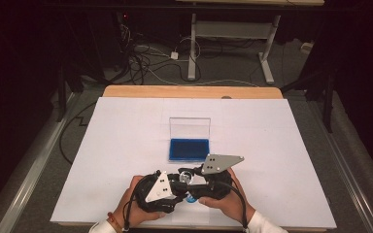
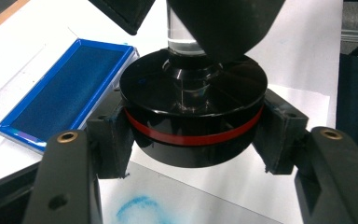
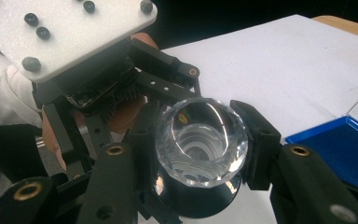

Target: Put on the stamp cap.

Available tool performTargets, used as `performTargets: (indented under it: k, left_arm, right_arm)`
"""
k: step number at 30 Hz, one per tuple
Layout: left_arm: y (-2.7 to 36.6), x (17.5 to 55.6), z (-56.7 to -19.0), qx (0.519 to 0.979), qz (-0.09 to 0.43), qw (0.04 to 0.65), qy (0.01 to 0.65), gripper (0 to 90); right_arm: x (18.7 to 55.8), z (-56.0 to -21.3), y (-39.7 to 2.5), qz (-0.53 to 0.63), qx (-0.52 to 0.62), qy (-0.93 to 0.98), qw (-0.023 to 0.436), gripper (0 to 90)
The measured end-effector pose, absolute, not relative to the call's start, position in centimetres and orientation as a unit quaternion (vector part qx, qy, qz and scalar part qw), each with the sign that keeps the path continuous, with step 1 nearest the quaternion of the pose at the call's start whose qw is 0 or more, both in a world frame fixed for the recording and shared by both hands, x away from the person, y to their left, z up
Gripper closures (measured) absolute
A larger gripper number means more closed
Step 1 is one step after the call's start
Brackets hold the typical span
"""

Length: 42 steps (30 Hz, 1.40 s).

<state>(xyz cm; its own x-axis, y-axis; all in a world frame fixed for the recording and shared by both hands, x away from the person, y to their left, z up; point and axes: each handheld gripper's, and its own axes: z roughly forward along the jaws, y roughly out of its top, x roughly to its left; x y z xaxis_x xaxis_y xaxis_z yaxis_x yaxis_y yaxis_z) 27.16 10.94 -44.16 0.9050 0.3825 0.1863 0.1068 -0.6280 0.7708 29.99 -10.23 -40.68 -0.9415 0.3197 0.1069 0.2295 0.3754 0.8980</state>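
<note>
Table: white sheet-covered tabletop, wooden edge at the far side.
Ink pad: open blue rectangular ink pad in a clear hinged case, mid-table, just beyond the grippers.
Left gripper: jaws pinching the stamp's black base from both sides.
Right gripper: jaws pressed onto the faceted clear knob.
Stamp: round black stamp with red band and clear crystal handle, near the front edge, seemingly lifted off the paper.
Print: faint blue smudge below the stamp.
</note>
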Motion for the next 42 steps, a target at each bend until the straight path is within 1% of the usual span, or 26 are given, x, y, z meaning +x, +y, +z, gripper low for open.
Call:
performTargets:
  k: [6, 12, 19, 29, 33, 37, 42]
  left_arm:
    - [11.02, 27.16, -44.16, 0.887, 0.164, 0.410, 0.138, 35.9]
    - [11.01, 27.03, -44.13, 0.888, 0.174, 0.404, 0.132, 35.8]
    - [11.06, 26.97, -44.18, 0.889, 0.181, 0.401, 0.129, 35.8]
    - [10.66, 26.71, -43.91, 0.891, 0.181, 0.397, 0.123, 35.1]
    - [10.56, 26.85, -43.98, 0.890, 0.179, 0.401, 0.122, 34.4]
    - [10.71, 27.01, -43.97, 0.886, 0.174, 0.414, 0.119, 34.4]
    - [10.84, 27.20, -43.92, 0.879, 0.162, 0.432, 0.121, 34.3]
  right_arm:
    - [30.10, -40.79, -10.27, 0.536, 0.168, 0.826, 0.037, 56.7]
    - [30.06, -40.93, -10.25, 0.536, 0.169, 0.826, 0.038, 56.7]
    - [30.21, -41.11, -10.37, 0.538, 0.177, 0.824, 0.028, 56.7]
    - [30.34, -41.21, -10.42, 0.539, 0.180, 0.823, 0.023, 56.6]
    - [30.42, -41.17, -10.35, 0.535, 0.184, 0.824, 0.027, 56.6]
    - [30.50, -41.09, -10.54, 0.541, 0.192, 0.818, 0.022, 56.6]
    - [30.25, -40.55, -10.52, 0.545, 0.188, 0.817, 0.030, 56.7]
